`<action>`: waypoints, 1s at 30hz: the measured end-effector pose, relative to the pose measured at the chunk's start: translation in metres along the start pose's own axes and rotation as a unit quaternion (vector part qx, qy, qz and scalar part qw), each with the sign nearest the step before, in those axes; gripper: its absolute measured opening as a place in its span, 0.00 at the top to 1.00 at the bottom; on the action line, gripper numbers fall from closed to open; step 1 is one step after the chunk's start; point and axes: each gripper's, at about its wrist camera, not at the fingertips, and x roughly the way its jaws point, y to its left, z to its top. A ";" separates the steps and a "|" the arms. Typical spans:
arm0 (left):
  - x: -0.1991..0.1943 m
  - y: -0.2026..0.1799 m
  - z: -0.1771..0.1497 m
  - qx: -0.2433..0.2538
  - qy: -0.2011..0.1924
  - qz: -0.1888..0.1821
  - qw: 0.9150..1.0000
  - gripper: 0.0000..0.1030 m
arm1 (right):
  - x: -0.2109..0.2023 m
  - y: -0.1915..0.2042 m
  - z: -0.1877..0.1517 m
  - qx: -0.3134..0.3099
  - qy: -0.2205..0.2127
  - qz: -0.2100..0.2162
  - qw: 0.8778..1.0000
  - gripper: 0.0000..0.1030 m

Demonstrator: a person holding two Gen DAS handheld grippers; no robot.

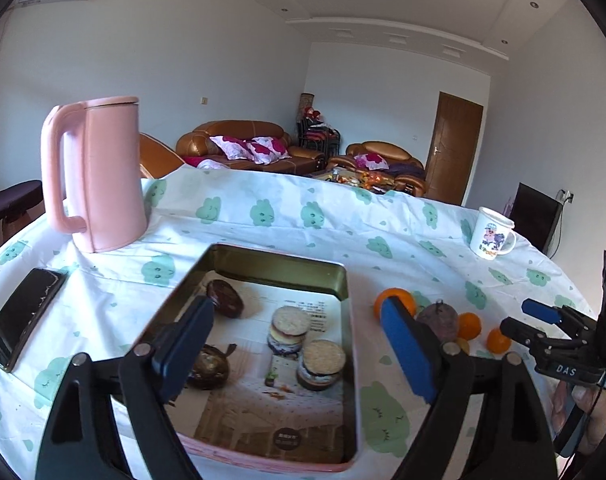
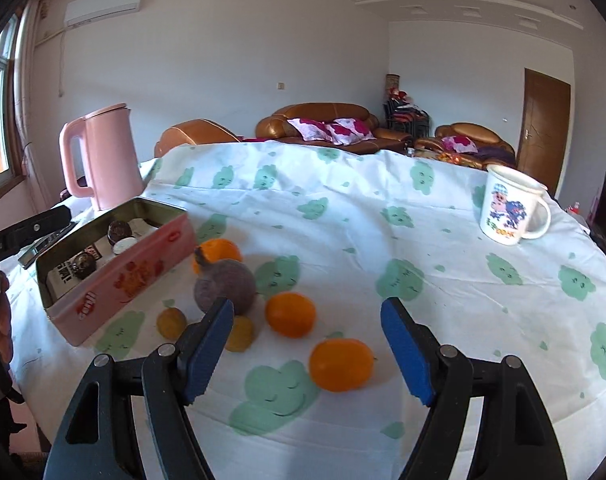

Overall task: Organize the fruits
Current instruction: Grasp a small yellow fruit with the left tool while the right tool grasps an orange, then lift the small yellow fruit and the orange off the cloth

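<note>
1. Nearest orange (image 2: 340, 365) sits right between the spread blue pads of the right gripper (image 2: 309, 354), bright, smooth, slightly flattened, resting on the cloud-print tablecloth (image 2: 443, 264); neither pad touches it.
2. Right gripper jaws stand wide apart, nothing held.
3. Taking the pink tin (image 2: 115, 276) as the landmark: a second orange (image 2: 290, 314) lies a little beyond the first one and nearer the tin.
4. Between that orange and the tin sits a dull purple-grey round fruit (image 2: 225, 286) with a dried stem end, matte skin.
5. Third orange (image 2: 217, 255) is behind the purple fruit, just beside the tin's far corner.
6. Two small yellowish fruits (image 2: 171, 322) lie close to the tin's long side; one is partly hidden by the right gripper's left pad.
7. Inside the tin, seen from the left wrist: two dark brown round fruits (image 1: 224, 298) toward its left side, lying on printed paper.
8. Left gripper (image 1: 299, 354) hovers over the tin (image 1: 345, 280), jaws wide open, empty; the dark fruits are by its left pad.
9. Beyond the tin stands a pink kettle (image 1: 99, 176); a phone (image 1: 23, 320) lies to the tin's left.
10. Far off to the tin's right, a white cartoon mug (image 2: 511, 206) stands upright.
</note>
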 end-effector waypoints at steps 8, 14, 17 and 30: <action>0.023 -0.066 -0.013 0.068 0.045 -0.054 0.995 0.17 | 0.016 -0.010 -0.008 0.006 0.056 0.025 0.998 0.33; 0.043 -0.095 -0.025 0.104 0.100 -0.085 0.986 0.31 | 0.030 -0.016 -0.011 0.025 0.096 0.048 0.994 0.47; 0.055 -0.103 -0.031 0.116 0.125 -0.086 0.982 0.43 | 0.034 -0.017 -0.012 0.028 0.106 0.051 0.993 0.56; 0.077 -0.100 -0.034 0.091 0.182 -0.096 0.974 0.74 | 0.024 -0.014 -0.012 0.022 0.080 0.057 0.995 0.59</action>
